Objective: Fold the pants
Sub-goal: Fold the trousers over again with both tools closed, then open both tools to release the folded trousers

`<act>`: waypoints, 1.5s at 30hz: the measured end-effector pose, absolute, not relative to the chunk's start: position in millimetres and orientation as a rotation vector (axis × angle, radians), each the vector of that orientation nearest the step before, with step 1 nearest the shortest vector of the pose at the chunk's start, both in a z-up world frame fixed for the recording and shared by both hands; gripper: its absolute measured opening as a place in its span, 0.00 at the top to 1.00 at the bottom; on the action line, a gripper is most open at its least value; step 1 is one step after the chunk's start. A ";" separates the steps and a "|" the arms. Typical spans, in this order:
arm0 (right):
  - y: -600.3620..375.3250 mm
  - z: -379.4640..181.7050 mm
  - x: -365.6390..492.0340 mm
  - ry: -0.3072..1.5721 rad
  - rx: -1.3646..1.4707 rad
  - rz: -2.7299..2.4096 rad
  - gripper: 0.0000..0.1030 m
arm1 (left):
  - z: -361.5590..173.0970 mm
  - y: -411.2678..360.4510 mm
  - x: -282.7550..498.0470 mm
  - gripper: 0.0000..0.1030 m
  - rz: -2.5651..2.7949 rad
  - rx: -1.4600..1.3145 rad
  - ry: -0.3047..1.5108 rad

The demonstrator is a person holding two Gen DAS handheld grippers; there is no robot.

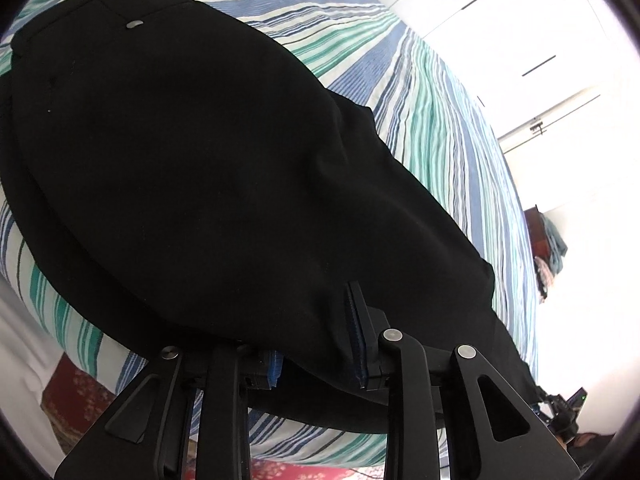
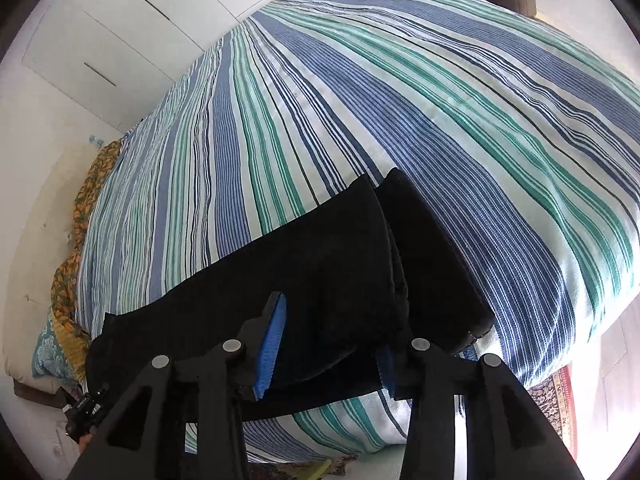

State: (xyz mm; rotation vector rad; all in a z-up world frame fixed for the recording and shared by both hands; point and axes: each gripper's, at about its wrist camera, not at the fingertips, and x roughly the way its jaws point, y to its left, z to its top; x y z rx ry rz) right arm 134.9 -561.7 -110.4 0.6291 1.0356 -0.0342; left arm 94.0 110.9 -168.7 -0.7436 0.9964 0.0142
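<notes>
The pants [image 1: 192,152] are black, of plain matte cloth, and lie flat along the near edge of a striped bed [image 1: 440,128], the waist end with its small metal button toward the far left in the left wrist view. In the right wrist view the leg ends [image 2: 360,264] lie one upon the other, slightly offset, so that the lower hem shows beside the upper. The near edge of the cloth hangs a little over the bed's side.
</notes>
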 end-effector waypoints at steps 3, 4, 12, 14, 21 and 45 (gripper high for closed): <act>-574.7 -114.7 130.0 1.017 0.705 -0.063 0.68 | -166.4 112.5 91.4 0.83 0.002 -0.740 0.985; -574.1 -116.1 128.6 1.012 0.712 -0.089 0.91 | -164.0 115.7 85.9 0.88 0.007 -0.726 0.984; -559.6 -103.6 127.2 1.047 0.497 -0.283 0.92 | -160.7 97.0 83.7 0.94 0.000 -0.598 1.028; -562.5 -109.7 131.2 1.079 0.503 -0.301 0.92 | -162.6 99.2 84.6 0.94 0.000 -0.611 1.033; -557.0 -110.1 135.8 1.092 0.445 -0.325 0.92 | -155.8 105.8 80.7 0.95 0.018 -0.582 1.029; -537.3 -36.8 69.9 0.664 0.350 -0.566 0.26 | -103.9 158.3 25.3 0.30 0.425 -0.533 0.821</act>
